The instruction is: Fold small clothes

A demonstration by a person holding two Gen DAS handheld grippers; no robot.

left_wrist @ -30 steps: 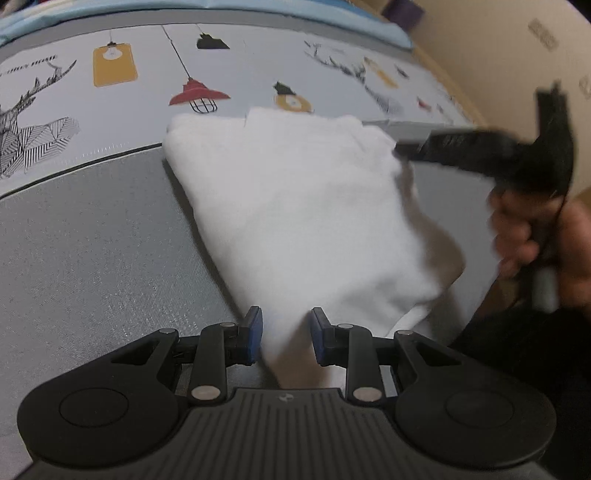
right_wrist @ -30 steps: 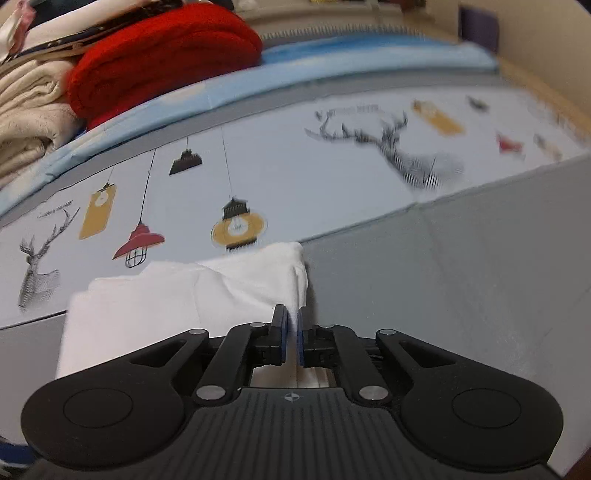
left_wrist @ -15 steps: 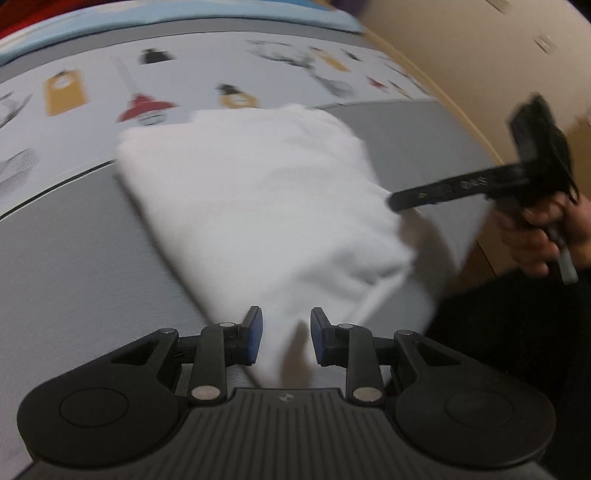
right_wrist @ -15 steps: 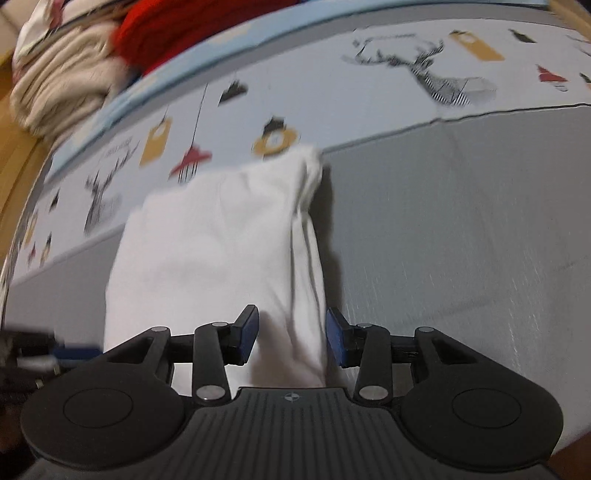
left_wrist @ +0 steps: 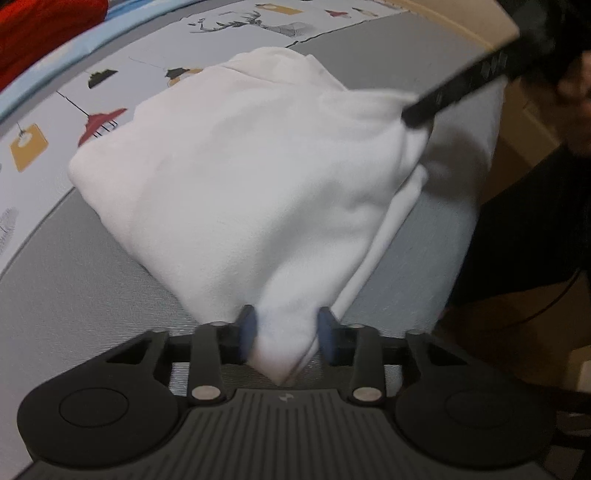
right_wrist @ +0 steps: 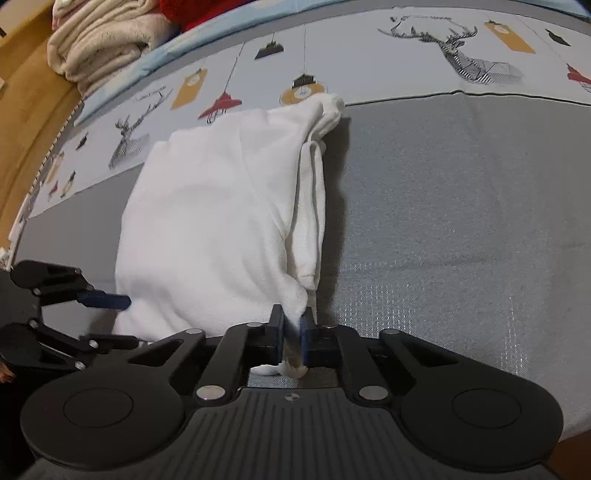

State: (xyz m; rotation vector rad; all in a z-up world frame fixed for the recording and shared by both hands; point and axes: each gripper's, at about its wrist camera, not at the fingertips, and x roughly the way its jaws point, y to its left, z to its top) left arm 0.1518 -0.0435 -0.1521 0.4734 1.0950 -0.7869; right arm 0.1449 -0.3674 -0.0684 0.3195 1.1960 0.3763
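A folded white garment (left_wrist: 251, 184) lies on the grey sheet; it also shows in the right wrist view (right_wrist: 221, 214). My left gripper (left_wrist: 286, 332) is open, its blue pads either side of the garment's near corner. In the right wrist view it (right_wrist: 107, 319) sits at the garment's left near corner, jaws apart. My right gripper (right_wrist: 292, 334) is shut on the garment's right near corner. In the left wrist view its fingers (left_wrist: 454, 92) reach the garment's far right edge.
The bed has a grey sheet (right_wrist: 461, 221) and a band printed with lamps and deer (right_wrist: 369, 62). Folded beige towels (right_wrist: 99, 40) and a red blanket (left_wrist: 40, 33) lie at the back. The bed's edge (left_wrist: 465, 240) runs along the right.
My right gripper, open half a second ago, has closed on the garment's right near corner. My left gripper stays open around the other corner and has come closer over the garment.
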